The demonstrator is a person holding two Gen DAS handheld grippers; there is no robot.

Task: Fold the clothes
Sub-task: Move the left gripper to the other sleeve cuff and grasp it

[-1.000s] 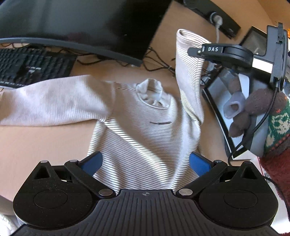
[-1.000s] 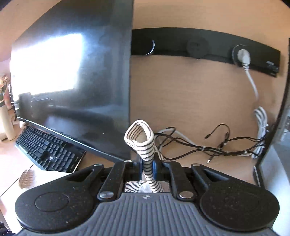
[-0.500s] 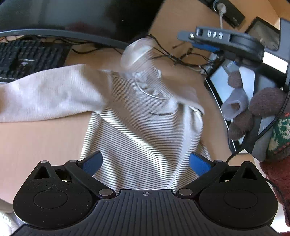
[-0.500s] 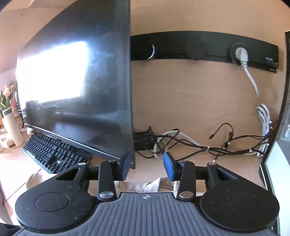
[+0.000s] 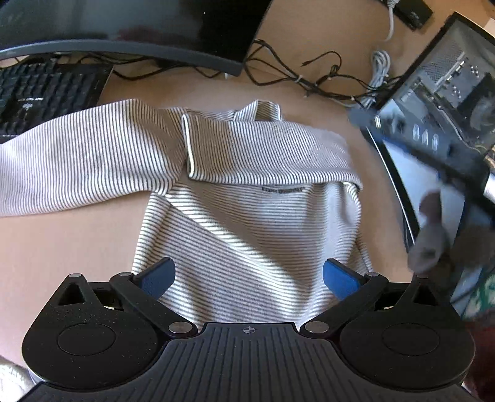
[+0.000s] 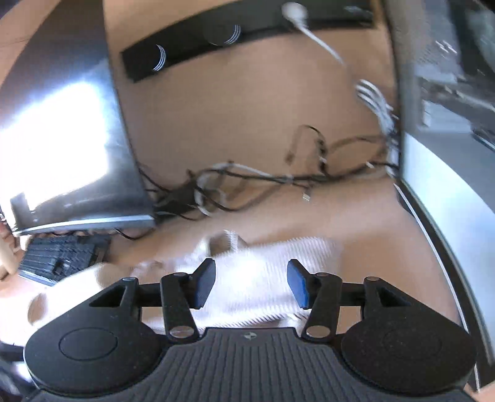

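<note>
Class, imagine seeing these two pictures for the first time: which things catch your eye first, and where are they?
The striped long-sleeved top lies mid-desk, one sleeve folded across its chest. Behind it stand a dark monitor and a tangle of cables. The open left gripper fills the foreground.

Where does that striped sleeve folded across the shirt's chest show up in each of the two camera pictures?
Left wrist view: the folded sleeve lies across the shirt's chest, in the upper middle of the picture, above the small printed label.
Right wrist view: the folded sleeve is a blurred white striped band low in the middle, seen between the open jaws.
Shared landmark: the tangle of cables on the desk behind the shirt.
</note>
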